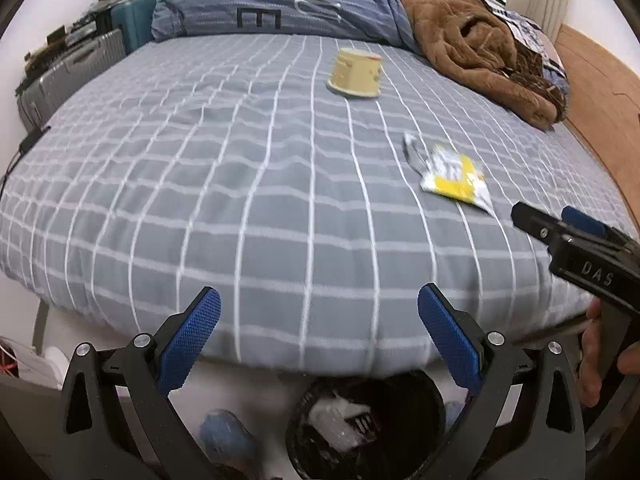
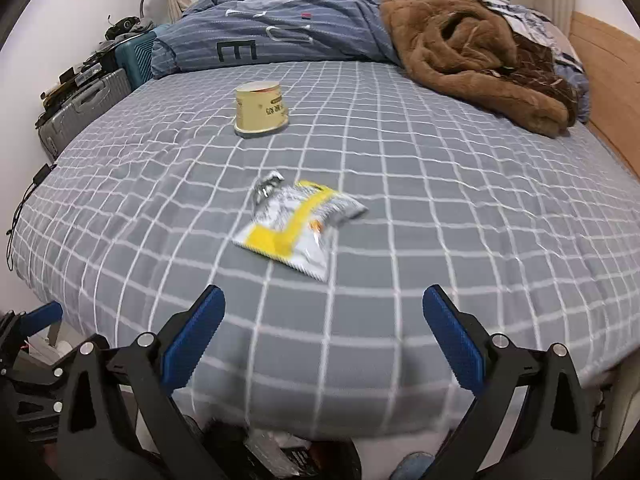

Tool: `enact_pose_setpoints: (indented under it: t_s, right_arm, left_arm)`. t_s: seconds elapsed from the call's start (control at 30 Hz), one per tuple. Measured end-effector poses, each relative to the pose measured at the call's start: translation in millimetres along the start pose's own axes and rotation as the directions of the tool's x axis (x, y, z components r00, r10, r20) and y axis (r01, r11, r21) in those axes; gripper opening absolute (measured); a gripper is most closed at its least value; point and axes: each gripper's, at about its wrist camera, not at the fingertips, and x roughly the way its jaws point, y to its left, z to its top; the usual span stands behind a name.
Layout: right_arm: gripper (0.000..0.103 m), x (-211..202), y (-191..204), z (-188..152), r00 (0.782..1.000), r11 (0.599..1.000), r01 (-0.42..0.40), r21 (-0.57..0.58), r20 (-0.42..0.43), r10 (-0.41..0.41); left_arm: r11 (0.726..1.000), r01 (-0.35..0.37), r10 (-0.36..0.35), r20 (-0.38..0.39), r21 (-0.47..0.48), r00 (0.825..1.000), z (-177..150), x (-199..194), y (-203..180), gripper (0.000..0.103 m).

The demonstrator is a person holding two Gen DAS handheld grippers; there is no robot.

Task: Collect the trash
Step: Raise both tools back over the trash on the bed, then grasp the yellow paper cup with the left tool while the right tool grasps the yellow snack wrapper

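Both grippers, left gripper [image 1: 319,330] and right gripper [image 2: 324,330], had their jaws released; the right gripper should next reach the yellow wrapper [image 2: 298,226] near the paper cup [image 2: 261,109].

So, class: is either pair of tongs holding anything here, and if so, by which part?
Nothing is held. The left tongs and right tongs are both open and empty; the wrapper and cup lie untouched on the bed.

On the bed you have one yellow-and-white wrapper [image 2: 298,226], one small foil scrap [image 2: 267,186], one paper cup [image 2: 261,109]. Also one brown blanket [image 2: 480,52], two suitcases [image 2: 86,106], one black bin [image 1: 366,426].
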Motion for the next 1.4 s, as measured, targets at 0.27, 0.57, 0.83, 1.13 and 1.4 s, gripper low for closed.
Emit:
enact_pose_setpoints:
  t_s: [0.27, 0.57, 0.83, 1.13, 1.4]
  right_arm:
    - [0.095, 57, -4, 26, 0.997, 0.997, -0.029, 0.067, -0.064, 0.033]
    - [0.081, 100, -2, 44, 0.991, 0.995, -0.063, 0.073, -0.116, 0.071]
    - [0.036, 105, 5, 41, 0.992, 0.999, -0.038, -0.007, -0.120, 0.037]
    - [0.006, 92, 16, 42, 0.994, 0.995, -0.069, -0.066, -0.094, 0.063]
    - [0.006, 76, -29, 64, 1.000, 1.000, -0.028, -0.004, -0.008, 0.028]
  left_arm:
    - [1.000, -0.020, 0.021, 0.012, -0.011, 1.000, 37, 22, 11, 0.097]
    - [1.000, 0.004, -0.004, -0.029, -0.016, 1.000, 43, 45, 4, 0.097]
    - [1.000, 0.021, -0.020, -0.056, 0.023, 0.998, 38, 54, -7, 0.097]
    - [1.000, 0.014, -0.014, -0.042, -0.008, 0.999, 49, 58, -2, 0.097]
    - [1.000, 0.001, -0.002, 0.041, 0.014, 0.999, 102, 74, -18, 0.097]
